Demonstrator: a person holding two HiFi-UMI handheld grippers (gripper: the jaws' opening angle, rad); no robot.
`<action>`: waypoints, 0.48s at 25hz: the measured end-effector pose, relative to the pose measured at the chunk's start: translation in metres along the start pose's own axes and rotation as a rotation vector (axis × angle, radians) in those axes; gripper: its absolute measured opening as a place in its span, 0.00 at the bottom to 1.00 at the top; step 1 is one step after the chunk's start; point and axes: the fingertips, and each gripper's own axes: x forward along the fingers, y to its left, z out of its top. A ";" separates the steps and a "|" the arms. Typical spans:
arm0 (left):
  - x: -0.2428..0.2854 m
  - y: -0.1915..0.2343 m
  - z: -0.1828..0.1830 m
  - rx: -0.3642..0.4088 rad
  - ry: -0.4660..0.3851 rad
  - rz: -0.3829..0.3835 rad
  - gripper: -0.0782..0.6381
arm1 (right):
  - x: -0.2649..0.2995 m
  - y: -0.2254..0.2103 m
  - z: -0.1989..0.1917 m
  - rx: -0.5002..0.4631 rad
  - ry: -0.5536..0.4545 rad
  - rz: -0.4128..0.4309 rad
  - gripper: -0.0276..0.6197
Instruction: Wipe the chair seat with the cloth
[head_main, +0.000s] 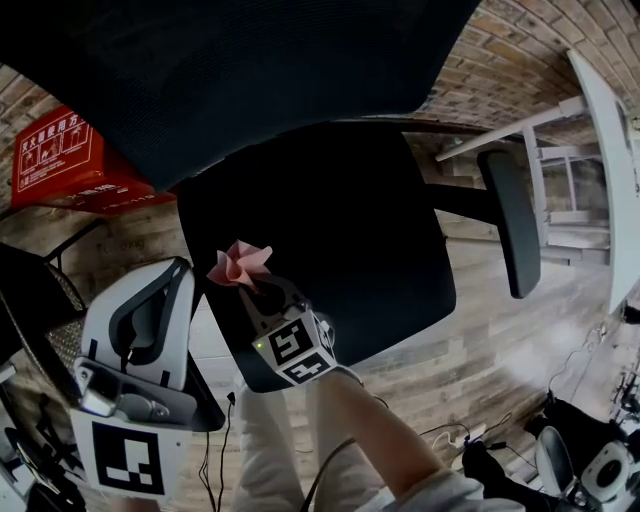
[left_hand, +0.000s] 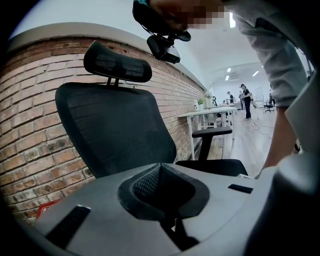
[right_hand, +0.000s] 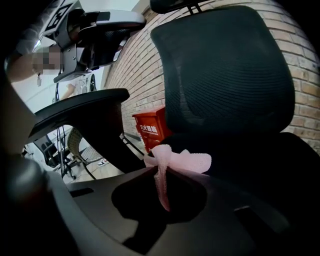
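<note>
Left gripper (head_main: 160, 290) nearest lens, lower left of head view, jaws together, nothing between them, beside seat's left edge. Right gripper (head_main: 255, 285) at frame centre, clamped on pink cloth (head_main: 238, 264). Cloth bunched over left part of black chair seat (head_main: 340, 230).

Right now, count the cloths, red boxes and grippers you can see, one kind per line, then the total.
cloth: 1
red box: 1
grippers: 2, the left gripper and the right gripper
Total: 4
</note>
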 end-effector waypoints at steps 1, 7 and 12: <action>0.003 -0.003 0.002 0.003 0.000 -0.005 0.13 | -0.003 -0.007 0.000 0.001 -0.001 -0.012 0.13; 0.020 -0.022 0.012 0.043 0.010 -0.033 0.13 | -0.027 -0.061 -0.007 0.002 0.000 -0.106 0.13; 0.033 -0.042 0.021 0.095 0.017 -0.060 0.13 | -0.053 -0.112 -0.016 0.011 0.008 -0.203 0.13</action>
